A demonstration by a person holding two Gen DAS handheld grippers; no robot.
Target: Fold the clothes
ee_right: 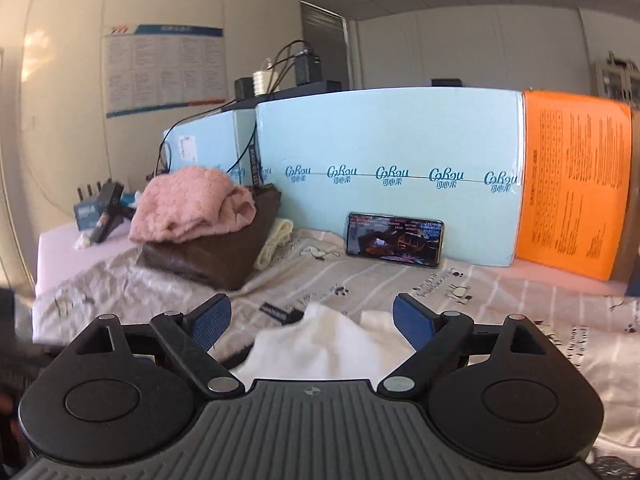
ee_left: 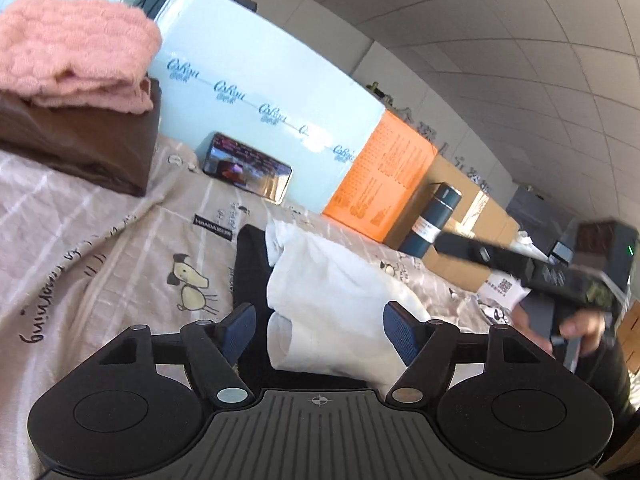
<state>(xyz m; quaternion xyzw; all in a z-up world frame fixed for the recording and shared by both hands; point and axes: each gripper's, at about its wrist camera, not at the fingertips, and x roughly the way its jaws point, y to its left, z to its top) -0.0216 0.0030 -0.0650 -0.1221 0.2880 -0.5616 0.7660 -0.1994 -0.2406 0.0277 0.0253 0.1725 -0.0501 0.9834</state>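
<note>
White garment (ee_left: 332,280) rumpled on bedsheet (ee_left: 120,248) (over black cloth (ee_left: 250,264)).

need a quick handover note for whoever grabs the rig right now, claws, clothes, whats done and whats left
Left claw: open, holding nothing, white garment lying between its fingers.
Right claw: open, empty, over the same white garment.
Clothes: white garment lies crumpled on the printed bedsheet, with a dark piece beside or under it. Pink sweater sits folded on the brown garment at the back left.
Done: the pink and brown stack looks finished.
Left: the white garment, and likely the dark piece, are not yet folded.
</note>
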